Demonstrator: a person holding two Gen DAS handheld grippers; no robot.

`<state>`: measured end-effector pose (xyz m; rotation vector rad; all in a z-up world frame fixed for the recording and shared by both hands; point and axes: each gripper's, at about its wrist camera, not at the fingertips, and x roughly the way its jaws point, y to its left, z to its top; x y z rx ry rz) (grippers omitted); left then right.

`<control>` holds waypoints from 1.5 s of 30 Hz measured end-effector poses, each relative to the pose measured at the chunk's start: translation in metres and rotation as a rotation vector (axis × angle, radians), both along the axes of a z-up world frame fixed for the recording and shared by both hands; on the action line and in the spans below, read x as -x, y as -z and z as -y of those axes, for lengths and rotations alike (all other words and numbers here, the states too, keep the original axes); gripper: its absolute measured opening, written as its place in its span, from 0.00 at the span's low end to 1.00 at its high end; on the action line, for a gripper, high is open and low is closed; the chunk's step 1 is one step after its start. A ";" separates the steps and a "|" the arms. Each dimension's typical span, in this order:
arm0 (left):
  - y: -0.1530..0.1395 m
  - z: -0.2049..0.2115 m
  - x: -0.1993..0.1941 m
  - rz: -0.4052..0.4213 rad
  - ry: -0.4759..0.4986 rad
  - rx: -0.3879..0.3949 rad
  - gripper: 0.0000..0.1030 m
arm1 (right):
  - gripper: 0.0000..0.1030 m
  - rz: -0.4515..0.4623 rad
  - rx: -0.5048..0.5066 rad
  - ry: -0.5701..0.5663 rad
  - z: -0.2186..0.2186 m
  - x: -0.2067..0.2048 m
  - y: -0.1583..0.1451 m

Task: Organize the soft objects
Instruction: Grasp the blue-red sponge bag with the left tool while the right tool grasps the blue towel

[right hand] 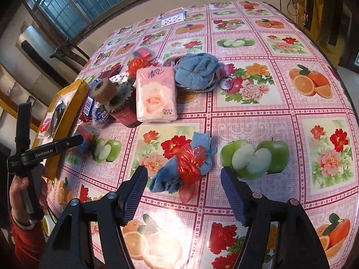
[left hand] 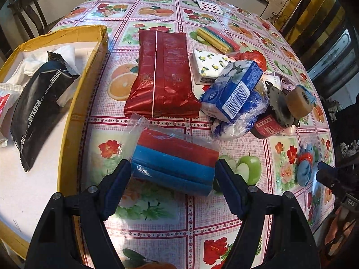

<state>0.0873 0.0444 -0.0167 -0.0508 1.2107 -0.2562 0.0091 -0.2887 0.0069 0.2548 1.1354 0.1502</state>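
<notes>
A clear bag of red and blue sponge cloths (left hand: 177, 159) lies on the table just ahead of my left gripper (left hand: 174, 167), which is open with a finger near each end of the bag. My right gripper (right hand: 184, 176) is open around a blue cloth tied with red plastic (right hand: 186, 164) lying on the tablecloth. A yellow cardboard box (left hand: 74, 103) at the left holds a black tissue pack (left hand: 40, 109) and white soft items. A red tissue pack (left hand: 162, 74), a blue floral tissue pack (left hand: 233, 89) and a pink tissue pack (right hand: 157, 94) lie on the table.
A brown roll on a gear atop a dark jar (right hand: 116, 100) stands mid-table. A metal bowl holds a blue towel (right hand: 197, 69). Coloured strips (left hand: 216, 39), a lemon-print napkin pack (left hand: 209, 63) and playing cards (right hand: 174, 18) lie farther back. A hand in a red sleeve (right hand: 24, 201) holds the left gripper.
</notes>
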 end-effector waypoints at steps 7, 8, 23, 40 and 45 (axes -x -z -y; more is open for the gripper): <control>-0.001 0.003 -0.003 0.006 0.026 0.015 0.75 | 0.68 -0.051 -0.010 0.046 -0.004 -0.005 0.018; -0.003 0.004 -0.001 0.010 0.044 0.033 0.75 | 0.68 -0.056 -0.010 0.044 -0.004 -0.005 0.019; -0.007 0.018 -0.004 0.032 0.223 -0.048 0.76 | 0.69 -0.081 -0.022 0.058 -0.016 -0.007 0.024; 0.017 0.036 -0.012 -0.013 0.396 -0.178 0.95 | 0.69 -0.097 -0.026 0.051 -0.025 -0.015 0.026; 0.024 0.038 -0.018 -0.029 0.377 -0.186 0.95 | 0.69 -0.084 0.019 0.032 -0.031 -0.020 0.026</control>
